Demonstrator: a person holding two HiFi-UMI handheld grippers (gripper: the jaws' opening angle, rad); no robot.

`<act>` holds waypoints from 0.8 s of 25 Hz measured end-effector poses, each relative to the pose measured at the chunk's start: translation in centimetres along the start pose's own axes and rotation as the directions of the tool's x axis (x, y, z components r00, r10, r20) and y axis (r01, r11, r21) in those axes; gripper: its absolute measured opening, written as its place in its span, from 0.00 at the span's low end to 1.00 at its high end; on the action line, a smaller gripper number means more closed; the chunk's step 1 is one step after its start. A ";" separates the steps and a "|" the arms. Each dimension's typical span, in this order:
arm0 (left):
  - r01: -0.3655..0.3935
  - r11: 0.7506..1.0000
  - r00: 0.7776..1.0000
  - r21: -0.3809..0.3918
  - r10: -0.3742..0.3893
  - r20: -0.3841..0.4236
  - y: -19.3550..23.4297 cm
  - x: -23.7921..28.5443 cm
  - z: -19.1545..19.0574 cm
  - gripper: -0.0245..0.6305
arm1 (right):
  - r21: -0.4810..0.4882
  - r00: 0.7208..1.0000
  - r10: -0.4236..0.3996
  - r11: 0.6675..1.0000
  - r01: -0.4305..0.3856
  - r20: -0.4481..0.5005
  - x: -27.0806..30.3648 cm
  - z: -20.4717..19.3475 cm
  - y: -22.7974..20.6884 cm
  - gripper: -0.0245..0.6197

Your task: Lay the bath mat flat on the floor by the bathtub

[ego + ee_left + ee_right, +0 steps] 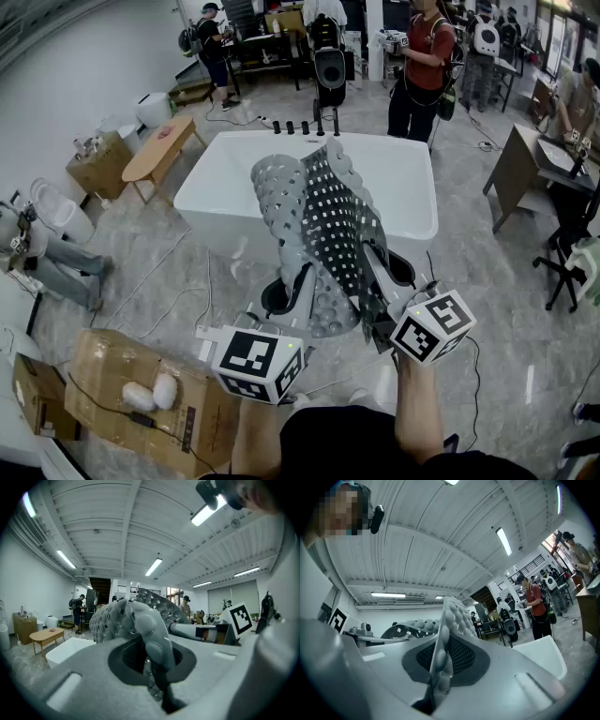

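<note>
Grey bumpy perforated rubber bath mat (319,211) stands curled in the air before the white bathtub (220,178), its near edge pinched in the jaws of left gripper (292,286) and right gripper (373,274). Best draw them apart to uncurl it, then lower it evenly onto the grey marbled floor (159,272)

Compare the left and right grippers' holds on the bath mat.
Left gripper pinches a bunched, thick fold of the bath mat; right gripper a thin flat edge. The left sits lower in the head view than the right. Both are shut on it.
</note>
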State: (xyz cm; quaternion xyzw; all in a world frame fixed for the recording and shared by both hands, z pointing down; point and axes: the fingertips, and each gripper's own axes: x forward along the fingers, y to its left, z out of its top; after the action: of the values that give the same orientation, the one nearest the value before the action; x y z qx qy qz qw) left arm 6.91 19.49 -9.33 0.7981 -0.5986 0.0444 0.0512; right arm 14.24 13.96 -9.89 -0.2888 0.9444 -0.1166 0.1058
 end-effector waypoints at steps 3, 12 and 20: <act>-0.010 1.000 1.000 -0.006 0.010 0.000 -0.3 -0.5 0.3 0.07 | -0.036 1.000 -0.019 0.999 0.018 -0.024 -0.6 0.0 -0.2 0.07; -0.043 0.999 0.999 0.018 0.042 0.008 -1.3 -1.2 0.9 0.07 | -0.044 1.000 0.024 0.999 -0.025 -0.006 -1.4 1.0 1.0 0.07; -0.058 0.998 0.998 -0.005 0.058 0.014 -3.4 -0.5 0.3 0.07 | -0.031 0.999 0.050 0.998 -0.051 -0.012 -3.6 1.0 0.0 0.07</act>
State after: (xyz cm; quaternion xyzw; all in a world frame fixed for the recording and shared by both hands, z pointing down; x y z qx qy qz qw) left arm 10.05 20.91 -9.76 0.7806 -0.6219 0.0389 0.0478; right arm 17.41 15.85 -10.35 -0.2657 0.9536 -0.1008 0.0989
